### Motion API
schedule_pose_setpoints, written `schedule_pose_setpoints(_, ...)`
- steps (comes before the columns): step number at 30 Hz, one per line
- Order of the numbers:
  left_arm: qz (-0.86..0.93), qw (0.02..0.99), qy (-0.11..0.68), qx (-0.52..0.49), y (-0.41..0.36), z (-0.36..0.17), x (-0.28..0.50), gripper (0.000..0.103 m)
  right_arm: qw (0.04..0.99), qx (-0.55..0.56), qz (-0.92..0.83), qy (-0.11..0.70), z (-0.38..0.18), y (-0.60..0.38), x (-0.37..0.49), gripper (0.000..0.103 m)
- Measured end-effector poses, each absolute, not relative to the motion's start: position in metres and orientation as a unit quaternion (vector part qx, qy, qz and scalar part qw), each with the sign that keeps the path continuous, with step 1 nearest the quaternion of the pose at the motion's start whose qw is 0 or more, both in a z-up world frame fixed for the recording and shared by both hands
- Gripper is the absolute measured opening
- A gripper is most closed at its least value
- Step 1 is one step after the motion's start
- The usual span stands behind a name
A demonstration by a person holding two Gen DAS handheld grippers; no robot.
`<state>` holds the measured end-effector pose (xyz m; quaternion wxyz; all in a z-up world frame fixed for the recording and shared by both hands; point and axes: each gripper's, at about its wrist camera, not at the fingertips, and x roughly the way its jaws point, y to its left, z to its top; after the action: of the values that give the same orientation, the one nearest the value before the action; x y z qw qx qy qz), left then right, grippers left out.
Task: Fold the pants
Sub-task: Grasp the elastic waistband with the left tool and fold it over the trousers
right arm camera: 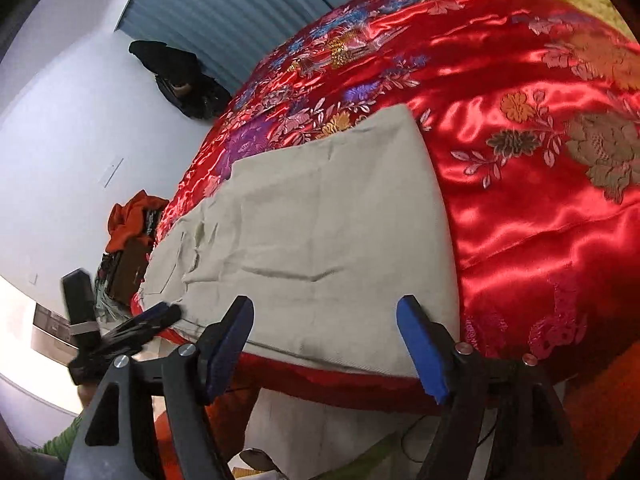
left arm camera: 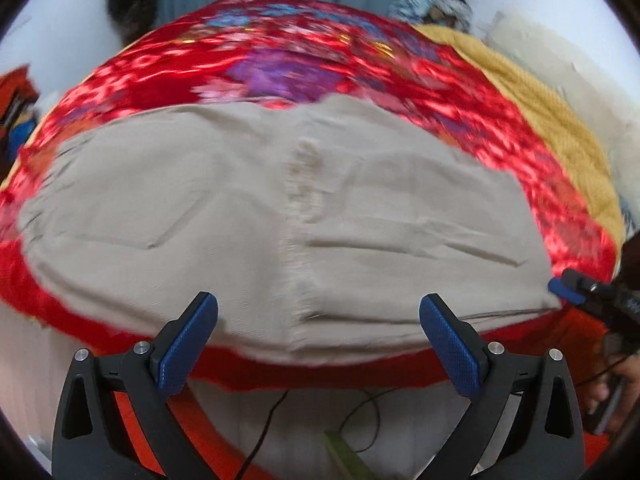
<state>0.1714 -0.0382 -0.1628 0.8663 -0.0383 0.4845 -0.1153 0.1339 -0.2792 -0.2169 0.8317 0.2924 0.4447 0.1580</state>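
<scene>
Beige pants [left arm camera: 280, 216] lie flat and folded on a red floral satin bedspread [left arm camera: 304, 64], reaching the bed's near edge. My left gripper [left arm camera: 318, 320] is open and empty, just above the pants' near edge. In the left wrist view, the right gripper [left arm camera: 576, 288] shows at the pants' right corner. In the right wrist view, the pants [right arm camera: 320, 232] stretch away to the left and my right gripper [right arm camera: 326, 332] is open and empty over their near end. The left gripper [right arm camera: 156, 316] shows there at the far left, by the pants' near edge.
A yellow blanket [left arm camera: 552, 120] lies along the right of the bed. Blue curtains [right arm camera: 240, 12] hang behind, with dark clothing [right arm camera: 180, 80] on the wall. An orange cloth pile [right arm camera: 132, 220] sits beside the bed. Cables [left arm camera: 360, 412] run on the floor below.
</scene>
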Motion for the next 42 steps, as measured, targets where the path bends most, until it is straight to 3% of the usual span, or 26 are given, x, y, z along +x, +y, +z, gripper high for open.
schedule_pose_setpoints(3, -0.080, 0.869, 0.479, -0.093, 0.011, -0.154, 0.171, 0.101, 0.834, 0.286, 0.158, 0.445, -0.217, -0.278, 0.139, 0.074)
schedule_pose_setpoints(10, 0.055, 0.826, 0.437, -0.353, 0.181, -0.166, 0.173, 0.100, 0.836, 0.275, 0.158, 0.448, -0.219, -0.270, 0.141, 0.074)
schedule_pose_setpoints(12, 0.064, 0.807, 0.439, -0.389, 0.202, -0.178, 0.177, 0.095, 0.835, 0.278, 0.158, 0.448, -0.221, -0.270, 0.142, 0.074)
schedule_pose_setpoints(13, 0.062, 0.803, 0.443, -0.394, 0.205, -0.182, 0.179, 0.092, 0.834, 0.280, 0.158, 0.449, -0.221, -0.270, 0.142, 0.074)
schedule_pose_setpoints(15, 0.057, 0.796, 0.456, -0.394, 0.207, -0.190, 0.187, 0.076, 0.834, 0.281, 0.156, 0.449, -0.221, -0.270, 0.143, 0.074)
schedule_pose_setpoints(19, 0.073, 0.777, 0.453, -0.431, 0.213, -0.210, 0.197, 0.070, 0.834, 0.281, 0.156, 0.448, -0.221, -0.271, 0.142, 0.074)
schedule_pose_setpoints(23, 0.055, 0.775, 0.446, -0.444, 0.217, -0.212, 0.205, 0.036, 0.834, 0.280, 0.157, 0.448, -0.221, -0.271, 0.142, 0.074)
schedule_pose_setpoints(26, 0.063, 0.778, 0.441, -0.444, 0.218, -0.212, 0.206, 0.036, 0.834, 0.278, 0.158, 0.450, -0.222, -0.270, 0.143, 0.074)
schedule_pose_setpoints(29, 0.063, 0.774, 0.445, -0.446, 0.217, -0.220, 0.213, 0.050, 0.833, 0.278, 0.157, 0.452, -0.224, -0.269, 0.145, 0.074)
schedule_pose_setpoints(31, 0.067, 0.775, 0.450, -0.438, 0.215, -0.219, 0.218, 0.049, 0.832, 0.278, 0.158, 0.453, -0.225, -0.268, 0.146, 0.074)
schedule_pose_setpoints(32, 0.075, 0.780, 0.450, -0.429, 0.212, -0.215, 0.220, 0.044, 0.832, 0.278, 0.158, 0.453, -0.225, -0.268, 0.146, 0.074)
schedule_pose_setpoints(33, 0.080, 0.785, 0.448, -0.421, 0.210, -0.211, 0.222, 0.028, 0.832, 0.277, 0.158, 0.454, -0.225, -0.267, 0.147, 0.074)
schedule_pose_setpoints(34, 0.088, 0.794, 0.445, -0.406, 0.207, -0.206, 0.222, 0.023, 0.832, 0.277, 0.158, 0.454, -0.225, -0.267, 0.147, 0.074)
schedule_pose_setpoints(42, 0.049, 0.852, 0.383, -0.354, 0.181, -0.128, 0.199, 0.017, 0.833, 0.278, 0.159, 0.452, -0.226, -0.268, 0.146, 0.074)
